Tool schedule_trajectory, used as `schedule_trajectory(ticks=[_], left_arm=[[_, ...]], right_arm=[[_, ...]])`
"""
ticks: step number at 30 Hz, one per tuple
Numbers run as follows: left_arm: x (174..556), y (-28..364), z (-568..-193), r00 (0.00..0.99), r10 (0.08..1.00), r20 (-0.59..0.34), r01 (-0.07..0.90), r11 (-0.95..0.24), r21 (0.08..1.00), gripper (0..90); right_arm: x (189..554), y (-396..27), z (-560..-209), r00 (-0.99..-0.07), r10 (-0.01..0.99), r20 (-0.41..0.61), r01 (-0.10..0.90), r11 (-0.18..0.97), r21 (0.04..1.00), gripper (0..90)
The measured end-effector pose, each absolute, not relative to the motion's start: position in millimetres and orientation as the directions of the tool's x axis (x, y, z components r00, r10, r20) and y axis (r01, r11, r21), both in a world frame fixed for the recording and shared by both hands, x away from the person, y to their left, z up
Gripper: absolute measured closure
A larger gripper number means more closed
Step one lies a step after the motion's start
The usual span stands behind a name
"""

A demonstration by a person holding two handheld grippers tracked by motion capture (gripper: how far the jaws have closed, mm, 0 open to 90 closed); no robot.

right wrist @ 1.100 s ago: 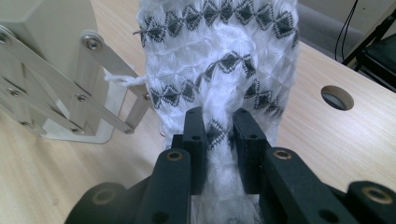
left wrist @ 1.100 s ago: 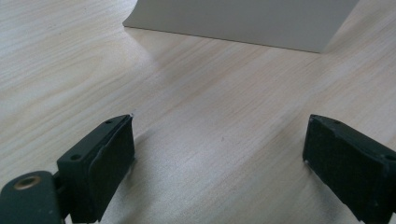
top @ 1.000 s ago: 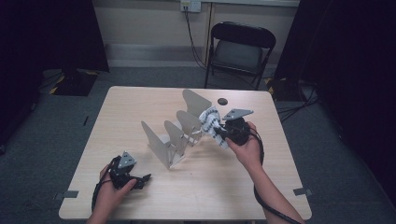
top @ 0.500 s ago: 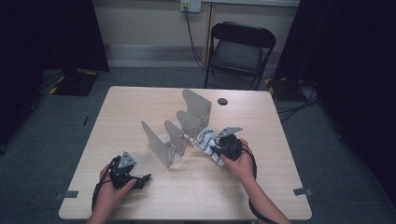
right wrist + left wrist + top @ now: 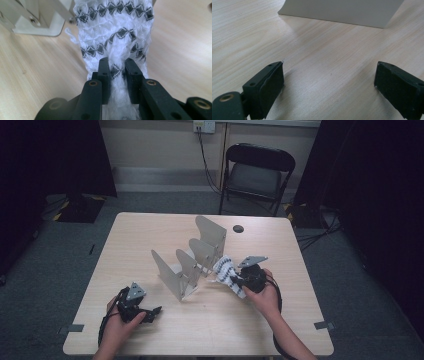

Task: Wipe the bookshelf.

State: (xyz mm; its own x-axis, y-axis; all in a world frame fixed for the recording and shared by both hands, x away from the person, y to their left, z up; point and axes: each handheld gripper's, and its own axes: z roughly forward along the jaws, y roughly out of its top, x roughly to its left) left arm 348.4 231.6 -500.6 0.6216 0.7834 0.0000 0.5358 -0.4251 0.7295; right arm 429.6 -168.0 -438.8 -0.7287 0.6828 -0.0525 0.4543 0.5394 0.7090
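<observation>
A white knitted sock with black diamond patterns (image 5: pixel 115 37) is pinched between the jaws of my right gripper (image 5: pixel 117 66), which is shut on it. From above, the sock (image 5: pixel 225 270) lies low over the table beside the grey metal rack (image 5: pixel 192 257), with the right gripper (image 5: pixel 239 281) just right of it. My left gripper (image 5: pixel 150 312) rests near the table's front left, jaws wide open over bare wood (image 5: pixel 329 75), nothing between them. The rack's near plate (image 5: pixel 342 11) stands ahead of it.
The rack has several upright grey dividers running diagonally across the table's middle. A small dark round cap (image 5: pixel 238 228) lies at the back right of the wooden table (image 5: pixel 300 320). A black folding chair (image 5: pixel 257 170) stands behind the table.
My right gripper has come down and towards the front with the sock, from beside the rack's far dividers to low over the table. The left gripper has stayed put.
</observation>
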Motion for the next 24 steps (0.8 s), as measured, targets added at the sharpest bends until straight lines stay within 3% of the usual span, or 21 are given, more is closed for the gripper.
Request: schedule_trajectory(ticks=[11,24], left_arm=[[348,231,-501,0.618,0.786,-0.006,0.540,-0.419,0.730,8.9],[348,231,-501,0.618,0.786,-0.006,0.539,-0.419,0.730,9.0]], right_arm=[[425,-168,-369,-0.726,0.682,-0.088,0.361,0.486,0.796,78.2],[429,-135,-399,-0.763,0.642,-0.075,0.378,0.538,0.754,78.1]])
